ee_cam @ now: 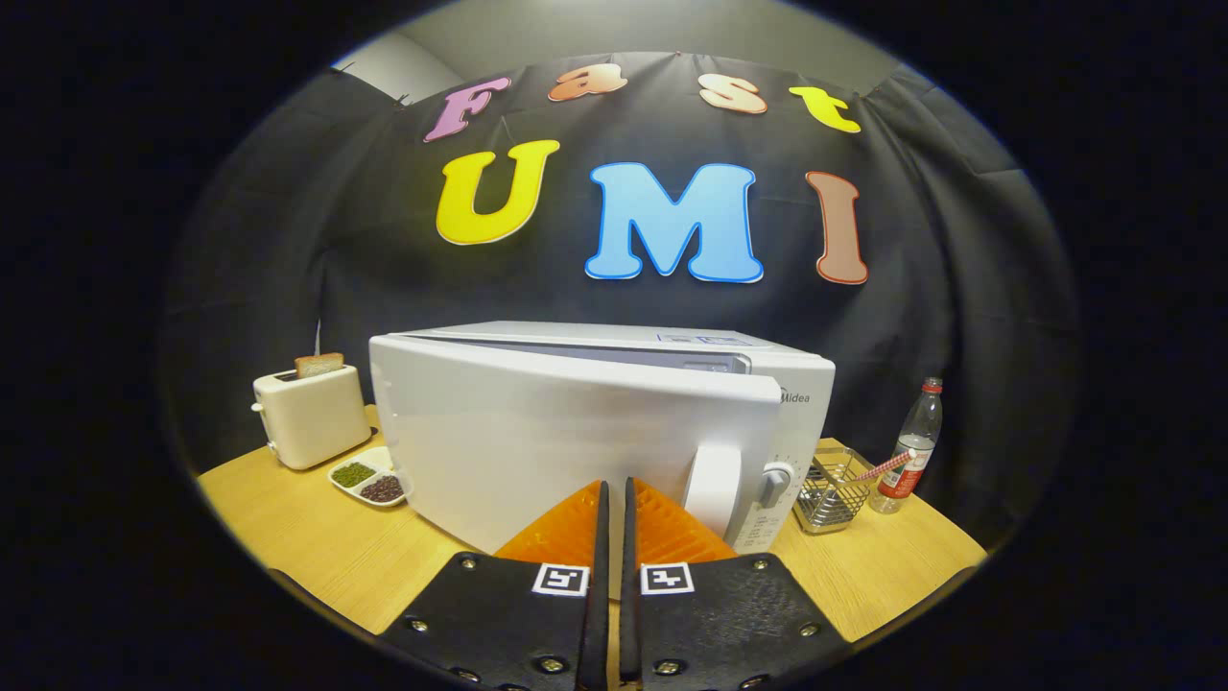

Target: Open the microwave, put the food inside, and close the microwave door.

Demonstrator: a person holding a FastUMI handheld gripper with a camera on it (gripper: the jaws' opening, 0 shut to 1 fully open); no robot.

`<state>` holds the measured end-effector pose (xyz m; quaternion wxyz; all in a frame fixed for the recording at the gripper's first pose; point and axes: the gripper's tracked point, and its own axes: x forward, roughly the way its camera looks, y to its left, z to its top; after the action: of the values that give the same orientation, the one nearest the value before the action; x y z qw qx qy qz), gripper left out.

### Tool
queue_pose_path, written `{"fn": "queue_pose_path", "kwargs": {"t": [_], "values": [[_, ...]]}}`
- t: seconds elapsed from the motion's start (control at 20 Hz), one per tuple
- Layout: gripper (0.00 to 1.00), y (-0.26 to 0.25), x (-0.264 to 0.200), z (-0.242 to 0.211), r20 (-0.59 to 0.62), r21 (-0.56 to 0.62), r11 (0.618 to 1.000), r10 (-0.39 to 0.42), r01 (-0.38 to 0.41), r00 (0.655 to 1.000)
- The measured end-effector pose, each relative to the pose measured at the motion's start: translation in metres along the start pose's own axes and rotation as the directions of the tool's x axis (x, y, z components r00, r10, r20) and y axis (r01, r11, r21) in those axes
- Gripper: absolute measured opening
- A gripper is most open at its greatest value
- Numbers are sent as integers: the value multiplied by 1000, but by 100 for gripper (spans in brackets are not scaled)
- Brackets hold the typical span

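Claw [614,491] fingers clenched together, ridged tips seemingly touching the smooth white microwave [595,422] door, slightly ajar, on the wood-grain bench [317,547].

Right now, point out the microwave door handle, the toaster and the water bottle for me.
microwave door handle [712,488], gripper view, middle of its curved grip.
toaster [312,418], gripper view, its front face.
water bottle [913,446], gripper view, clear body above the label.
gripper [614,494], gripper view, fingers nearly closed, empty.
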<state>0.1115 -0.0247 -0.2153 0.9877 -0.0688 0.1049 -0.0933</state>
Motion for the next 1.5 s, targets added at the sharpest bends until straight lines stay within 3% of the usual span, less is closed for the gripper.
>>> {"fn": "queue_pose_path", "kwargs": {"t": [0.25, 0.5, 0.65, 1.0, 1.2, 1.5], "values": [[6, -20, 50, 4, -6, -4, 997, -80, 80, 997], [9, -17, 57, 6, -8, -13, 992, -129, 129, 992], [11, -10, 52, 1, -48, 4, 995, -95, 96, 994], [9, -13, -21, 40, -70, 130, 991, -15, 24, 997], [9, -12, -64, 87, 8, 87, 996, 32, -33, 999], [9, -13, -113, 157, 125, 35, 998, 40, -45, 991]]}}
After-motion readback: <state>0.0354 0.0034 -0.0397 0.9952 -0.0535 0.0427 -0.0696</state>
